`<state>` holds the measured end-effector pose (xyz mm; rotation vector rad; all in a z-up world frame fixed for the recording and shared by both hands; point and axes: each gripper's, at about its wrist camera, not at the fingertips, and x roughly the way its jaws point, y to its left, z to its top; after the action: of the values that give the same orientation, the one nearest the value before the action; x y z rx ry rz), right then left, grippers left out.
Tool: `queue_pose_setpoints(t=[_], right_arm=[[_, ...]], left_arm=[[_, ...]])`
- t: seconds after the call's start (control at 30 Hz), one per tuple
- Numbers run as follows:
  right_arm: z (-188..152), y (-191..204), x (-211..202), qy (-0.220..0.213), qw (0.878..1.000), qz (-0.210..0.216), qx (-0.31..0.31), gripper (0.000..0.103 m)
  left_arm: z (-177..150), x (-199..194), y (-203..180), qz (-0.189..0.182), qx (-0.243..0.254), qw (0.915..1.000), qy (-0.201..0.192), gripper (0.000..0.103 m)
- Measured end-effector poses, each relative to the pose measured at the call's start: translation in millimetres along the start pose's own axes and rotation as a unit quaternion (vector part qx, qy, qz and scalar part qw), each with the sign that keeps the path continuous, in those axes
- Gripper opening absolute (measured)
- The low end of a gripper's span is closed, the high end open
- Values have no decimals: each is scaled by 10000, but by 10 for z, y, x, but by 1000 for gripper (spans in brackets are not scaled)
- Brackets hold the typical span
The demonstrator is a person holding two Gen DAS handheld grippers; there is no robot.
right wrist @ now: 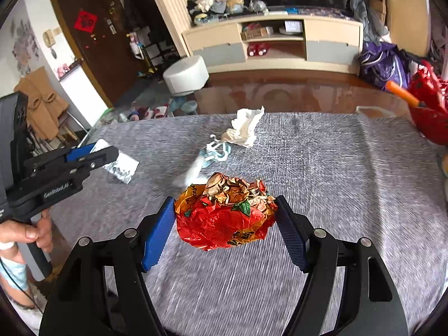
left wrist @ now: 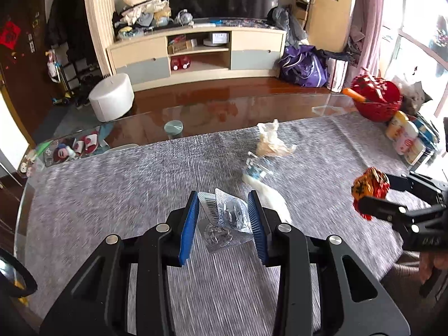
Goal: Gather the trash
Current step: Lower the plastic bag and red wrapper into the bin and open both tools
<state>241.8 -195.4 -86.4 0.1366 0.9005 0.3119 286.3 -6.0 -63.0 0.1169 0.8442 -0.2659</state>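
Left wrist view: the left tool is closed on a crumpled blister pack, its blue pads pressing both sides, the pack held above the grey cloth that covers the bench. Taking the crumpled tissue as landmark: a small blue-and-white plastic scrap lies just on the near side of it, and a white wisp trails nearer again toward the tool. The red basket stands well to the tissue's right, at the cloth's far corner. The right tool shows at the right edge, clamped on the red wrapper ball.

Right wrist view: the right tool grips the red wrapper ball across its width, lifted clear of the cloth. The tissue lies beyond it, the plastic scrap between the two. The left tool hangs well left of the tissue with its foil pack.

Risks, as I judge them: the blister pack is thin, stiff and pinched at an angle, so a quick swing could let it slip out; the springy wrapper could squirm loose. No bin is visible, so the carry path is unknown. Open room is good over the cloth; the glass rim beyond the tissue and the basket are the edges to mind.
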Motion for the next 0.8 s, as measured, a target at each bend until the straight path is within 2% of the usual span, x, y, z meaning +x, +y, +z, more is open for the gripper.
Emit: queue_pose_setpoints(t=[0.2, 0.4, 0.57, 0.8], right_arm=[[-335, 209, -487, -175, 9997, -88, -167, 72], [-806, 361, -783, -163, 9997, -67, -147, 72], [-1260, 470, -846, 42, 9999, 2, -124, 72], [-1787, 552, -696, 435, 9990, 46, -29, 72]], left_arm=[[-391, -647, -155, -148, -23, 9996, -231, 34], [-928, -1030, -286, -277, -94, 9994, -185, 34], [-1421, -1184, -368, -389, -110, 9992, -20, 34], [-2016, -1128, -473, -518, -208, 9977, 376, 34]])
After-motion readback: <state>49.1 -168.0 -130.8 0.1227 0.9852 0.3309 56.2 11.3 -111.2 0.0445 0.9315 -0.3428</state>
